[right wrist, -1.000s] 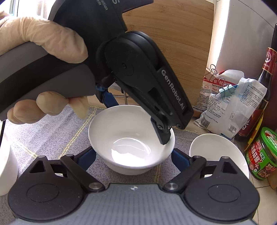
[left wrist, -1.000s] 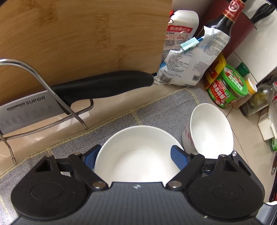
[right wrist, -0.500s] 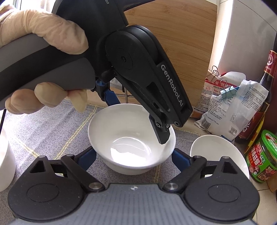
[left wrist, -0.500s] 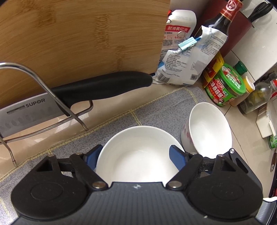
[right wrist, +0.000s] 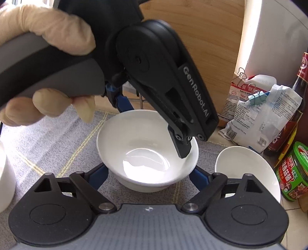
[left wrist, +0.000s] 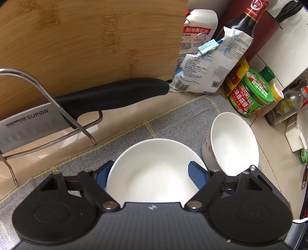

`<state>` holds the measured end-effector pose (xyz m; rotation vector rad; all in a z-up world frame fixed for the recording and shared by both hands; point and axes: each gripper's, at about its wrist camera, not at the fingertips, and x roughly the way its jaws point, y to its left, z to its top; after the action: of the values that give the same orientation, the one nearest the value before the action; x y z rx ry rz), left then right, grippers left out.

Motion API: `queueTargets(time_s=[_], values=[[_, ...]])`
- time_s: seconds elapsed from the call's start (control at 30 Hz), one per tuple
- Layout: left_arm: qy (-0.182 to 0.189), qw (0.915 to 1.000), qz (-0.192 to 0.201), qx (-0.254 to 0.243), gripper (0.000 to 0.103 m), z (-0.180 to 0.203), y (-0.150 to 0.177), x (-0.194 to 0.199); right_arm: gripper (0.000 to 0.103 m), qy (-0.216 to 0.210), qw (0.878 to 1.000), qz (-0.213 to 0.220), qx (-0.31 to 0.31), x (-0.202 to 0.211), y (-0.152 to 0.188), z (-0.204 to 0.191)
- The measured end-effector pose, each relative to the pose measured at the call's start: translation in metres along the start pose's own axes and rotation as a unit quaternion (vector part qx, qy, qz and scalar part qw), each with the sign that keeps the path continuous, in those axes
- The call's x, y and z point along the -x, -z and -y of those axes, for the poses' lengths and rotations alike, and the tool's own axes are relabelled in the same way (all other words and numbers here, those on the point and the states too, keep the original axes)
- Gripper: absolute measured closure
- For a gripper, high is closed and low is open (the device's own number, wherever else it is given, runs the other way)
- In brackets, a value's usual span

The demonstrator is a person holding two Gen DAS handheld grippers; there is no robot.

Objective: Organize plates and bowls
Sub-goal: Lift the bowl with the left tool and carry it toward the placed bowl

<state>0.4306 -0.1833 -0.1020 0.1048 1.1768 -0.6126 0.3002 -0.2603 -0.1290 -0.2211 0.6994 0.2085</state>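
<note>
A plain white bowl point(left wrist: 152, 173) point(right wrist: 144, 146) stands upright on a grey mat point(left wrist: 182, 119). My left gripper point(left wrist: 150, 165) point(right wrist: 156, 132) comes down on it from above. One of its fingers sits outside the far left wall and the other hangs inside the bowl, so nothing is pinched. My right gripper point(right wrist: 149, 170) is low in front, with the bowl between its closing jaws and a blue pad at the lower wall on each side. A second white bowl point(left wrist: 234, 142) point(right wrist: 244, 169), pink-patterned outside, stands just to the right.
A cleaver point(left wrist: 107, 96) hangs in a wire rack point(left wrist: 48, 92) before a bamboo board point(left wrist: 86, 38). Clipped bags point(left wrist: 211, 63), a dark bottle point(left wrist: 248, 17) and a green-lidded jar point(left wrist: 250, 94) point(right wrist: 292, 173) crowd the right. A gloved hand point(right wrist: 48, 28) holds the left gripper. A white vessel point(right wrist: 5, 177) is at the left edge.
The right gripper's blue pads have drawn inward to the bowl's sides. The left gripper's pads narrowed a little at first. Both bowls stay where they were.
</note>
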Motion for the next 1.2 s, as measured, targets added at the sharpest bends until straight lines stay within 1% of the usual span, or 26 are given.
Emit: queueTargets(time_s=[0.17,0.23,0.47,0.67,0.8,0.93,1.2], values=[[0.003,1.0,-0.002,-0.003,0.023,0.0,0.001,0.002,0.011,-0.002,1.0,0.0,0.004,0.001,0.001,0.0],[0.0,1.0,0.0,-0.003,0.025,0.0,0.002,0.004,0.011,-0.006,1.0,0.0,0.003,0.004,0.0,0.001],[-0.002,1.0,0.004,-0.003,0.025,0.003,0.011,0.019,0.011,-0.026,0.999,0.002,0.021,0.02,-0.006,0.001],[-0.002,0.9999,0.008,0.008,0.025,0.005,0.028,0.04,0.011,-0.06,0.997,0.003,0.041,0.042,-0.009,-0.002],[-0.009,0.9998,0.015,0.01,0.025,0.008,0.04,0.055,0.011,-0.081,0.995,0.009,0.052,0.058,-0.01,-0.007],[-0.012,0.9995,0.025,0.015,0.025,0.008,0.053,0.068,0.011,-0.107,0.993,0.006,0.046,0.068,-0.012,-0.01],[-0.018,0.9986,0.04,0.029,0.025,0.005,0.076,0.09,0.011,-0.12,0.991,0.011,0.063,0.086,-0.014,-0.028]])
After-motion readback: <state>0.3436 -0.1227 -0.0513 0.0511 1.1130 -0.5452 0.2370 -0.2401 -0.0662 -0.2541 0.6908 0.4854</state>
